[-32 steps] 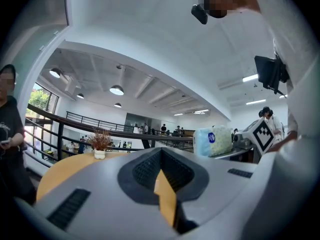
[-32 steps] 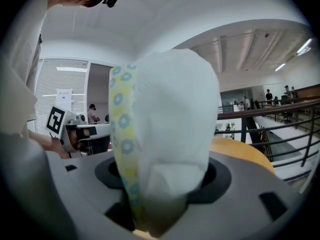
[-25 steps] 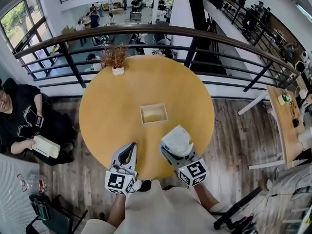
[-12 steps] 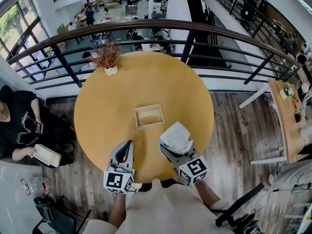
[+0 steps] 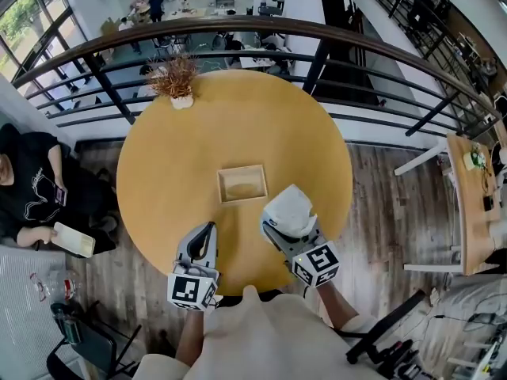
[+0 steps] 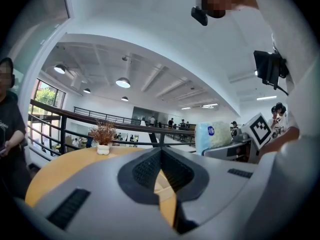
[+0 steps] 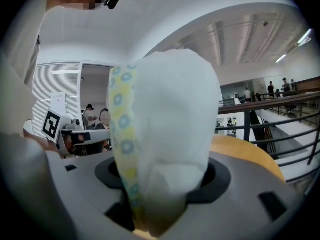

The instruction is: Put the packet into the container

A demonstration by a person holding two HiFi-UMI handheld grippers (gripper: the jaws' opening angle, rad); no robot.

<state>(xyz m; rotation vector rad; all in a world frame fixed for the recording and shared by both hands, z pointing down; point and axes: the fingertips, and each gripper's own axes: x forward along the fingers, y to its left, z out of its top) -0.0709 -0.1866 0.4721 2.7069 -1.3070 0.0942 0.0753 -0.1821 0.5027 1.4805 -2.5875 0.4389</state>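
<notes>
**Soft packet in the right tongs, box just ahead**

We have the packet (image 5: 289,210) pinched in the right tongs (image 5: 287,232), over the near part of the round surface (image 5: 166,157). The jaws clamp its lower end and the rest stands up out of them. The left tongs (image 5: 211,229) are closed on nothing, tips together, just beside the right ones.

The packet looks to us like a pack of tissues in thin wrap: white and puffy, with a yellow-and-blue printed strip down one side. We judge it light, squashy and a little slick, but not breakable. Holding it by one end works. A firm squeeze would only dent it, while a slack one might let it slide out.

The container (image 5: 242,167), a small open wooden box, sits near the middle of the surface, just beyond the packet, and nothing lies between them. It looks hardly bigger than the packet, so we expect a snug fit. A potted dry plant (image 5: 176,84) stands at the far edge, well apart, before a railing (image 5: 317,36). A person (image 5: 32,184) sits off to the left.
</notes>
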